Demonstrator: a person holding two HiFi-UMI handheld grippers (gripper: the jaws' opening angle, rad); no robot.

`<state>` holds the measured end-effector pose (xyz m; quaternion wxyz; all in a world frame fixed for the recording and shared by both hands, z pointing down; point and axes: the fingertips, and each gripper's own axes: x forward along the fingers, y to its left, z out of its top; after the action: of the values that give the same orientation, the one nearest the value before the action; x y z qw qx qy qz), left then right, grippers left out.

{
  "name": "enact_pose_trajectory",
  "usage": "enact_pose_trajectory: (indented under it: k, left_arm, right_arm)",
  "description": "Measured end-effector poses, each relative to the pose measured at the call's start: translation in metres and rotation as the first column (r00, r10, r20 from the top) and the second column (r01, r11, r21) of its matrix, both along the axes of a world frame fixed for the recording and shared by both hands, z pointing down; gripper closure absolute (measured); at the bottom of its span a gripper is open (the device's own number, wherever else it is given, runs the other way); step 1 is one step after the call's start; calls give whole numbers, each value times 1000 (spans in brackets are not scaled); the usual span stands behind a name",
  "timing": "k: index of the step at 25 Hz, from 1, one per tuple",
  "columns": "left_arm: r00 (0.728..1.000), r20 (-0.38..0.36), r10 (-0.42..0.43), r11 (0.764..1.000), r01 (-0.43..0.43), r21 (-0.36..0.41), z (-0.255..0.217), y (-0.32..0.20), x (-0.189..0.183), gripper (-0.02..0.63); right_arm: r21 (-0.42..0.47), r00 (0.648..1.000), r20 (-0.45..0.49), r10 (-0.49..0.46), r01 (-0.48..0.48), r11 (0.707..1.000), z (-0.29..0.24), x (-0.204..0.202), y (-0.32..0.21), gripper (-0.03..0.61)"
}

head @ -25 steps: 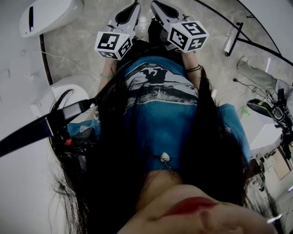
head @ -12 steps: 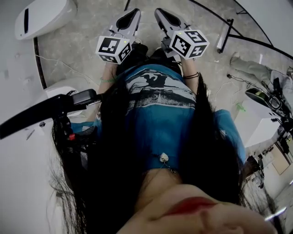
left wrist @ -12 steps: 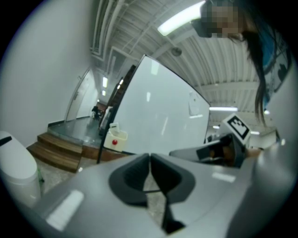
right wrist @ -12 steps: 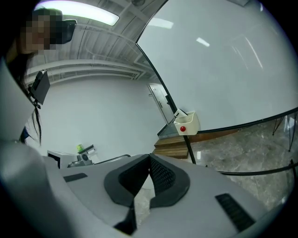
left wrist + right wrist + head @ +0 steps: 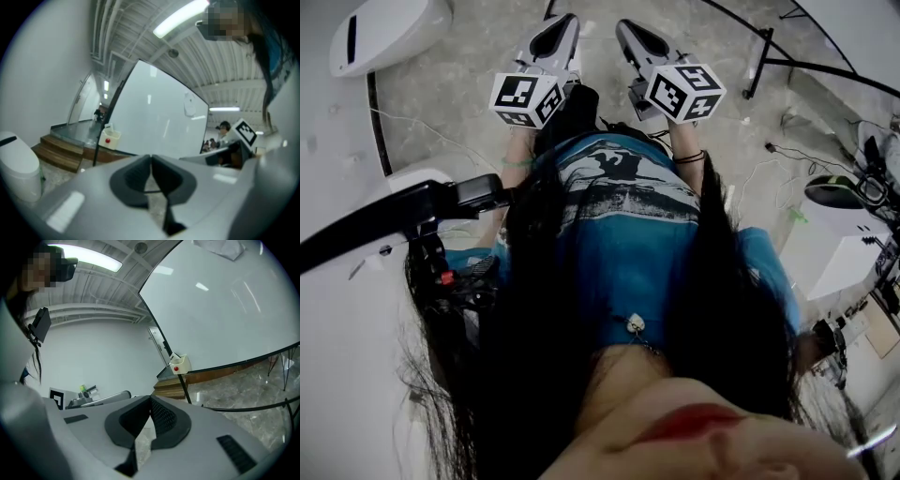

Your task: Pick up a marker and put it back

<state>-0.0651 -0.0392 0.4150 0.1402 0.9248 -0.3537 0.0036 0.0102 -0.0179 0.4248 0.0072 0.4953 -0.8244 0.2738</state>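
No marker shows clearly in any view. A small white holder box (image 5: 108, 137) (image 5: 180, 364) with a red round spot hangs at the lower corner of a large whiteboard (image 5: 154, 112) (image 5: 225, 310). My left gripper (image 5: 553, 26) (image 5: 151, 158) is held out in front of the person's chest over the floor, shut, with nothing between its pads. My right gripper (image 5: 637, 36) (image 5: 150, 400) is beside it, also shut and empty. Both point toward the whiteboard from some distance.
A stone-pattern floor (image 5: 459, 94) lies below. A white rounded unit (image 5: 384, 33) stands far left, and a black stand's legs (image 5: 764, 56) are at the right. Wooden steps (image 5: 56, 152) run beside the whiteboard. Cables (image 5: 769, 169) trail on the floor; another person (image 5: 224, 127) is far off.
The view has drifted a little; the black stand at the right and the black bar at the left have shifted in frame. Both grippers stay shut, side by side.
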Motion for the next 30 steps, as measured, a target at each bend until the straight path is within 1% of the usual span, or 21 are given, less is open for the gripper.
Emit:
enact_pose_trajectory:
  k: [4, 8, 12, 16, 19, 22, 26, 30]
  left_arm:
    - [1000, 10, 19, 1000, -19, -3, 0, 55, 35, 612]
    - [999, 27, 26, 1000, -26, -13, 5, 115, 63, 612]
    - [999, 34, 12, 999, -11, -36, 16, 169, 75, 612]
    - [998, 68, 8, 999, -5, -42, 20, 218, 84, 612]
    - [995, 97, 8, 999, -4, -39, 19, 239, 93, 612]
    - [990, 139, 4, 999, 3, -47, 24, 255, 93, 612]
    - [986, 163, 17, 999, -9, -51, 25, 270, 88, 612]
    - [987, 157, 16, 999, -9, -45, 21, 275, 69, 612]
  right_arm:
    - [-1, 1000, 12, 17, -17, 1000, 1, 33, 51, 568]
    - [1, 1000, 28, 8, -8, 1000, 3, 56, 107, 568]
    - [-13, 999, 31, -13, 13, 1000, 11, 68, 156, 568]
    - [-26, 998, 56, -20, 22, 999, 16, 78, 198, 568]
    - [-30, 997, 82, -15, 18, 999, 19, 90, 213, 568]
    - [-31, 994, 103, -27, 30, 999, 22, 90, 223, 568]
    - [-35, 995, 96, -32, 35, 999, 23, 81, 238, 568]
    - [-23, 995, 87, -51, 53, 998, 17, 57, 238, 568]
